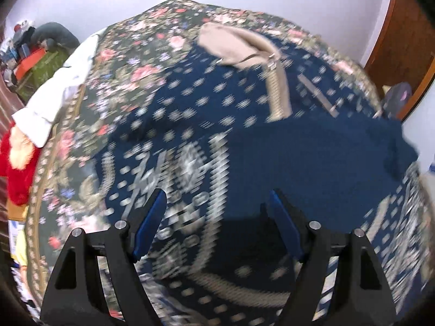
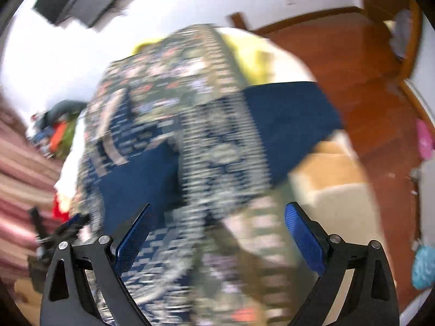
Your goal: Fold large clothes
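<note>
A: Any writing or labels to read? None I can make out; both views are smeared with blur.

B: Left wrist view, then, from the left: a red cloth (image 1: 16,174) and a white garment (image 1: 57,92) hang off the edge of a floral rug (image 1: 130,62) with a dark blue patterned middle.

A: And the plain navy garment (image 1: 312,160) lies spread across the right half of that rug, a beige garment (image 1: 244,51) beyond it. White wall behind, a brown wooden door (image 1: 402,43) far right.

B: The left gripper (image 1: 217,203) hangs low over the navy cloth, blue pads spread wide, nothing between them.

A: Right wrist view: striped pink fabric (image 2: 19,168) at left, a dark screen (image 2: 81,0) on the white wall, the rug (image 2: 176,95) centre.

B: The navy cloth (image 2: 285,116) shows there in two patches, wood floor (image 2: 367,95) right.

A: The right gripper (image 2: 217,217) tilts over the rug, fingers apart, holding nothing.
</note>
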Available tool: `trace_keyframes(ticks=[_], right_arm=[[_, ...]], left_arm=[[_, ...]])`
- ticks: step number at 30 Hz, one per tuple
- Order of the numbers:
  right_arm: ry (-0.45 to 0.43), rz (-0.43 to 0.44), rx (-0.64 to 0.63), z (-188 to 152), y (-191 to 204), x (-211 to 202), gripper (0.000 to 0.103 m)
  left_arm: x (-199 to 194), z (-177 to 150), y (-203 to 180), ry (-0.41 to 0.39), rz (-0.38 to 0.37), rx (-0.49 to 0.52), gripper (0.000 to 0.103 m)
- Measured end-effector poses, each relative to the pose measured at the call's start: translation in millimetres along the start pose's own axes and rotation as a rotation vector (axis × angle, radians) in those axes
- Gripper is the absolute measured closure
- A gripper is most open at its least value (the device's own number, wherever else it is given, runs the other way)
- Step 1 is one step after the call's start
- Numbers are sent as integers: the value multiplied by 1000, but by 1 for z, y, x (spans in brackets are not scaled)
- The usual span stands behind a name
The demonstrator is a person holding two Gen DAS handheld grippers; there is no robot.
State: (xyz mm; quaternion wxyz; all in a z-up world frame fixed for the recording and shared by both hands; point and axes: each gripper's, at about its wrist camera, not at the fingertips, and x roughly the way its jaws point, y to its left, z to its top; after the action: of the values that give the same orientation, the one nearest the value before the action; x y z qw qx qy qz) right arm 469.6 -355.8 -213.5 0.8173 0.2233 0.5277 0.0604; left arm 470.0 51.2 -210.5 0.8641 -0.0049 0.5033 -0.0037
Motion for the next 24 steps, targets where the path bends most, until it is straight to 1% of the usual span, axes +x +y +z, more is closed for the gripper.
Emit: trace_keyframes(ticks=[4,7,9,12,14,16,17,19,20,21,22,24], right_arm=[[50,-22,88,14,-46,14,8],[86,19,153,23,-71,31,16],[91,50,201,29,-79,43,17],[65,78,225,40,-81,49,18],[50,79,233,47,-83,53,25],[61,84,244,54,-86,65,30],[77,95,263,57,-88,75,36],[93,94,285,60,-93,90,41],[91,93,300,62,-94,95,41],[80,88,310,63,-94,98,42],[69,80,309,65,-92,99,45],[37,52,290,67,-87,97,56]], left_arm=[[19,15,-26,42,-62,-18,26],[34,16,-44,80,-106,-25,26],[41,15,-56,98,-126,-23,26],[50,15,-64,96,-114,-17,26],[52,16,-66,81,-107,-18,25],[53,17,-66,75,-109,-20,25],[54,17,-65,72,-110,-22,24],[55,16,-66,67,-109,-21,23],[55,15,-67,63,-106,-14,23],[55,16,-67,59,-103,-9,23],[56,16,-67,54,-100,-3,23],[55,16,-67,48,-97,3,23]])
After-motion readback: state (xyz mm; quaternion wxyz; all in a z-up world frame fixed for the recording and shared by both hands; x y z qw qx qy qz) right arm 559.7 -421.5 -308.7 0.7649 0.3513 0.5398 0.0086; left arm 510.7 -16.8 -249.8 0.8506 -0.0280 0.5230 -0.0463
